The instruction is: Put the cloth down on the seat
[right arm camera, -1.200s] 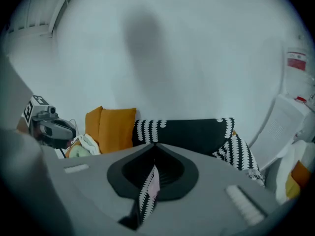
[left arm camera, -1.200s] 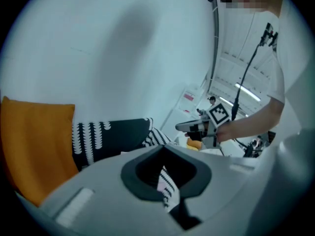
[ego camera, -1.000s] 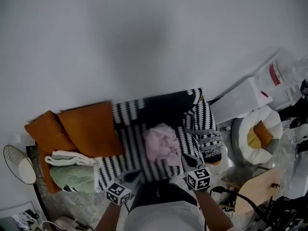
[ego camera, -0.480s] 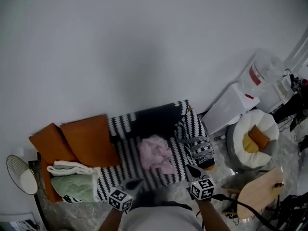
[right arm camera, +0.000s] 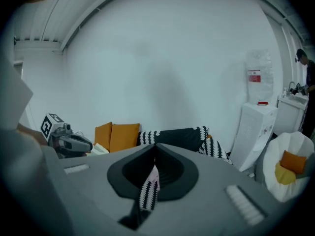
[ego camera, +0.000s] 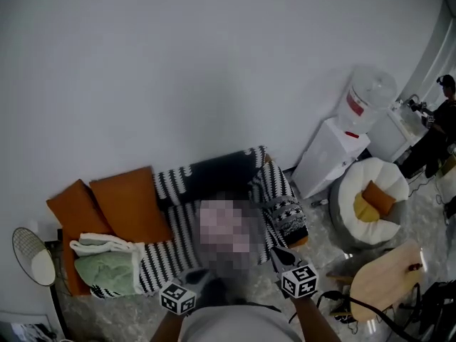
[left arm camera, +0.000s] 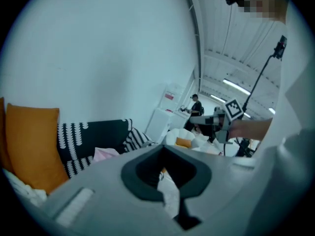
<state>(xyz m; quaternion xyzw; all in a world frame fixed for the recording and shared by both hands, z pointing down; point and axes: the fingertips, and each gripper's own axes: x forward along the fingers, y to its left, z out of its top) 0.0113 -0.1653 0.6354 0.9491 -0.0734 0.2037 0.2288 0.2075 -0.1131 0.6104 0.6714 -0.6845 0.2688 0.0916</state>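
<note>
The pink cloth [left arm camera: 105, 154] lies crumpled on the black-and-white striped sofa seat [ego camera: 161, 259], free of both grippers. A blurred patch covers it in the head view. My left gripper [ego camera: 201, 278] is at the bottom of that view, short of the seat's front edge. Its jaws are shut and hold nothing. My right gripper [ego camera: 278, 252] is beside it to the right, near the sofa's right arm, also shut and holding nothing. In the right gripper view [right arm camera: 155, 146] the jaws meet in a thin slit, and the left gripper [right arm camera: 74, 142] shows pointed and closed.
Two orange cushions [ego camera: 128, 201] lean at the sofa's left, with folded green and white textiles [ego camera: 103, 268] below them. A patterned cushion [ego camera: 286, 218] sits on the right arm. To the right are a water dispenser [ego camera: 329, 155], a white pouf [ego camera: 370, 201] and a wooden table [ego camera: 385, 280].
Both grippers have drawn back from the sofa towards the person and risen. The pink cloth stays on the seat. The head view has tilted up, so the sofa looks smaller.
</note>
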